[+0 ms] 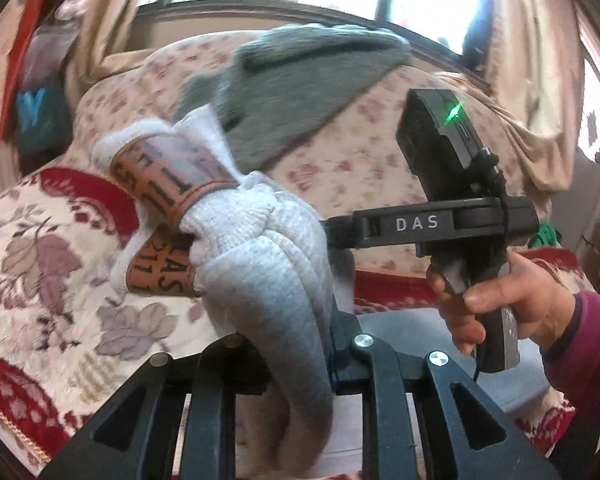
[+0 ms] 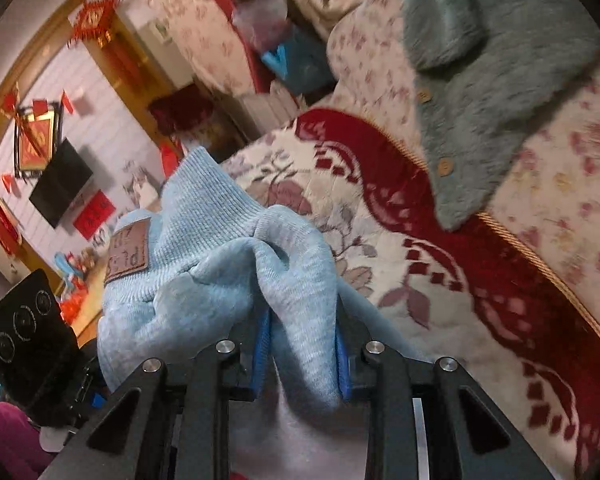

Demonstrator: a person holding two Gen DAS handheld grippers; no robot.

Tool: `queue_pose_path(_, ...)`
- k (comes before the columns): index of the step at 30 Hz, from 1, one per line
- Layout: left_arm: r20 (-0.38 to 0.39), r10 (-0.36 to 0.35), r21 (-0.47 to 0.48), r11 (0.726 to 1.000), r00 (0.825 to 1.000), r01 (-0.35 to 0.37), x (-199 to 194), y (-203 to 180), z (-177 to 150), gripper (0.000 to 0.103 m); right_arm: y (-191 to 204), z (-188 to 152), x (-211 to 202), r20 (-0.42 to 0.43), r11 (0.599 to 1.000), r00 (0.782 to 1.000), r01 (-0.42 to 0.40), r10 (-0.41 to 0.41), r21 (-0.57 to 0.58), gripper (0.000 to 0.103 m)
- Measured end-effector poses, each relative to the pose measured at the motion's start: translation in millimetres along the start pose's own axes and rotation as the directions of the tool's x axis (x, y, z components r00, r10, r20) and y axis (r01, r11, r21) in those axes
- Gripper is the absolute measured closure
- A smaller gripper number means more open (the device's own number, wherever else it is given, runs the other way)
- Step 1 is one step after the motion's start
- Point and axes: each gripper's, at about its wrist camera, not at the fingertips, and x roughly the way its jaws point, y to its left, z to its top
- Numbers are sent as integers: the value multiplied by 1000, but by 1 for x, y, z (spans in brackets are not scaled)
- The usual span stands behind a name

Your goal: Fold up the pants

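1. The left hand-held gripper (image 1: 290, 320) is nearly closed, its jaws pinching a bunched fold of the pants (image 1: 260, 264); the cloth bulges out above the jaws and hides the fingertips.
2. The right hand-held gripper (image 2: 302, 356) is closed to a narrow gap on another gathered fold of the pants (image 2: 220, 264); both blue pads (image 2: 262, 354) press against the fabric from either side.
3. In the left wrist view the right hand-held gripper appears from the side as a black body marked "DAS", its fingers reaching into the cloth, with a green light (image 1: 454, 112) lit on the block mounted on top.
4. A person's hand (image 1: 496, 300) grips its handle, and a magenta sleeve (image 1: 584, 352) covers the wrist.
5. The pants are light blue-grey knit with a white fleecy inside, crumpled and held up off the sofa (image 2: 440, 280) between the two grippers.
6. A brown leather-look patch (image 2: 127, 256) with dark lettering sits on the fabric; in the left wrist view the brown patch shows wrapped around the bunched cloth.
7. The sofa below has a cream cover with purple leaves and a dark red border.
8. A grey-green fluffy garment (image 2: 500, 92) with wooden buttons lies over the sofa back, well apart from the pants.
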Motion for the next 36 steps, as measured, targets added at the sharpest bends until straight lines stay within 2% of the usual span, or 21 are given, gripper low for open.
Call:
queue_pose_path(1, 1, -13, 2, 1000, 1000, 13, 2, -6, 0, 84, -3, -4, -8, 15, 1000, 1000, 3, -3, 11, 69)
queue_pose_path(2, 2, -29, 2, 1000, 1000, 29, 4, -14, 0, 84, -8, -10, -20, 31, 999, 999, 18, -19, 30, 60)
queue_pose_path(3, 3, -36, 0, 999, 999, 36, 5, -18, 1, 84, -16, -17, -33, 44, 996, 997, 55, -58, 69, 34)
queue_pose_path(4, -1, -45, -4, 999, 999, 45, 9, -23, 2, 84, -25, -22, -43, 54, 991, 995, 76, -82, 111, 20)
queue_pose_path(5, -6, -51, -12, 999, 999, 51, 12, -26, 3, 84, -38, -32, -60, 82, 980, 992, 75, -91, 186, 11)
queue_pose_path(8, -29, -53, -42, 998, 998, 52, 22, -27, 5, 84, -66, -60, -93, 156, 945, 985, 19, -74, 328, 11)
queue_pose_path(11, -31, -50, -51, 998, 998, 48, 21, -27, 5, 84, -75, -85, -106, 130, 929, 980, 96, -151, 356, 11)
queue_pose_path(13, -33, -43, -50, 998, 999, 41, 20, -27, 5, 84, -69, -101, -89, 31, 945, 982, 169, -185, 279, 14)
queue_pose_path(14, -35, -39, -51, 998, 999, 37, 20, -26, 7, 84, -66, -103, -80, -4, 948, 979, 196, -202, 252, 21)
queue_pose_path(15, -38, -38, -54, 998, 999, 36, 21, -25, 7, 84, -61, -106, -63, -56, 951, 974, 227, -220, 212, 33)
queue_pose_path(16, -41, -37, -58, 998, 998, 35, 21, -25, 7, 84, -57, -107, -43, -95, 958, 973, 223, -209, 180, 38)
queue_pose_path(18, -44, -38, -59, 998, 998, 35, 19, -26, 7, 84, -52, -106, -13, -118, 967, 975, 205, -188, 152, 54)
queue_pose_path(20, -47, -38, -50, 998, 998, 36, 19, -29, 6, 84, -50, -100, 11, -119, 970, 978, 186, -169, 155, 58)
queue_pose_path(24, -86, -28, -24, 999, 996, 26, 30, -38, 0, 84, -53, -93, 63, -122, 960, 990, 103, -74, 260, 61)
queue_pose_path(26, -102, -42, -33, 999, 994, 39, 36, -39, -6, 84, -56, -96, 66, -127, 954, 989, 106, -73, 281, 60)
queue_pose_path(29, -102, -52, -3, 999, 993, 52, 38, -50, -11, 84, -65, -104, 41, -105, 937, 993, 85, -52, 337, 60)
queue_pose_path(32, -109, -75, 20, 997, 991, 78, 40, -63, -16, 84, -80, -116, -10, -82, 919, 988, 152, -131, 364, 60)
queue_pose_path(35, -138, -104, 47, 993, 985, 112, 47, -80, -30, 83, -101, -128, -70, -24, 880, 979, 193, -203, 433, 55)
queue_pose_path(36, -156, -117, 57, 990, 981, 127, 51, -87, -37, 83, -108, -132, -93, -7, 864, 970, 221, -245, 453, 52)
